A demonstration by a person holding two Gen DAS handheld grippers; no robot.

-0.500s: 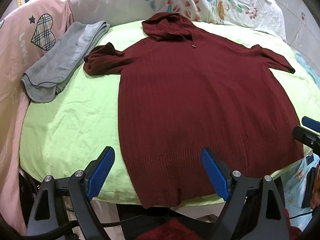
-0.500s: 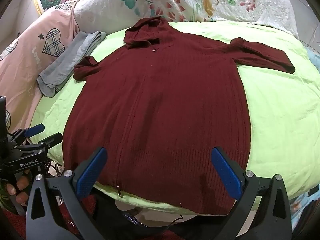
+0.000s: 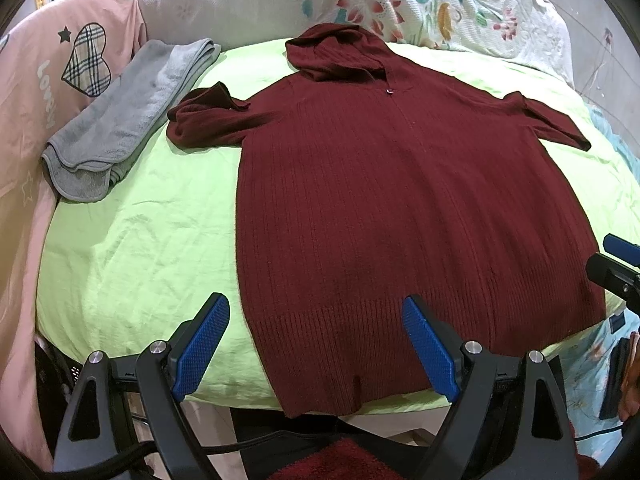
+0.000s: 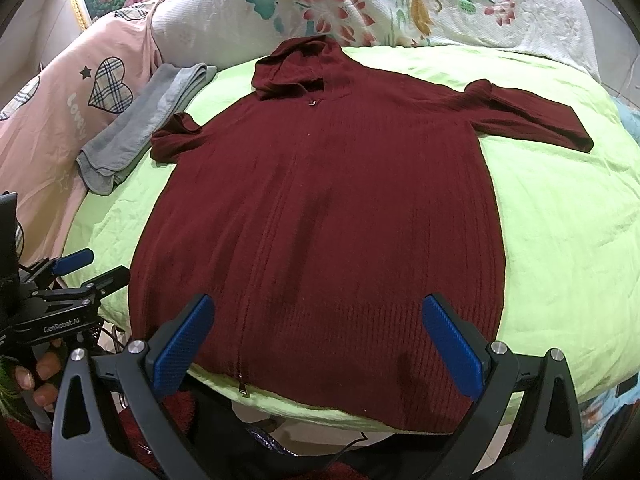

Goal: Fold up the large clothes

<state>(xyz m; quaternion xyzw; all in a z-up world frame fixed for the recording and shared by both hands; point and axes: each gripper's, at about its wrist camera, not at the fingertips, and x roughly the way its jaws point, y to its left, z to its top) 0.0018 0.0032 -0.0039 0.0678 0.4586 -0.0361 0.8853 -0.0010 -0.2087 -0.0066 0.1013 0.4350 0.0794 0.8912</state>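
A dark red hooded sweater [image 3: 400, 208] lies flat and face up on the bed [image 3: 132, 248], which is covered with a light green sheet; its hood points toward the floral pillow [image 3: 400, 4] at the head of the bed, and its ribbed hem hangs just over the near edge. Both short sleeves are spread out to the sides, the one nearer the grey towel [image 3: 128, 120] slightly bunched and curled. That folded grey towel lies beside the sweater, just off this sleeve, against a pink cover with a plaid heart [image 3: 86, 60]. The left gripper [image 3: 316, 348] hovers near the sweater's hem, its blue-padded jaws spread wide and holding nothing, one pad over the green sheet and the other over the knit. The right gripper [image 4: 316, 344] hovers at the same hem further along, jaws likewise spread wide and empty. In the right wrist view, a hand [image 4: 36, 376] grips the left gripper's handle beside the bed's edge.
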